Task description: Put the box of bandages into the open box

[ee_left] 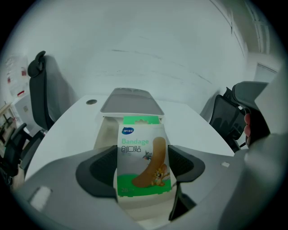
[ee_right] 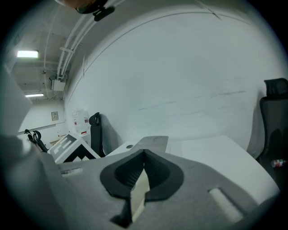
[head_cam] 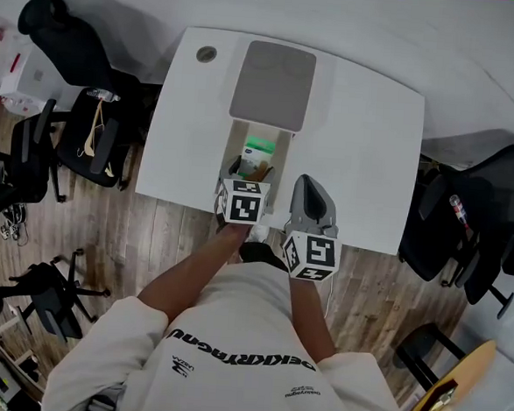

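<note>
left tongs (ee_left: 143, 162): clamped on the white-and-green cardboard box of bandages (ee_left: 141, 150), with a dark pad (ee_left: 104, 170) pressing each narrow side

box of bandages: held upright, printed front facing the tongs' camera, with a cartoon and a tan plaster strip on it. It hangs at the near end of the open beige box (ee_left: 105, 134), low over the opening. Honestly can't tell if its bottom edge touches anything inside.

open beige box: sits on the white desk (head_cam: 367, 138), and its flat grey lid (head_cam: 273, 83) is flipped back on the far side

right tongs (ee_right: 143, 155): closed, tips together, gripping nothing. They sit just right of the open beige box's near end, next to the left tongs.

black office chairs (head_cam: 82, 131): well off to the left of the open beige box, past the desk edge, plus another one off to its right

wooden plank floor (head_cam: 176, 238): on the near side of the open beige box, below the desk edge
</note>
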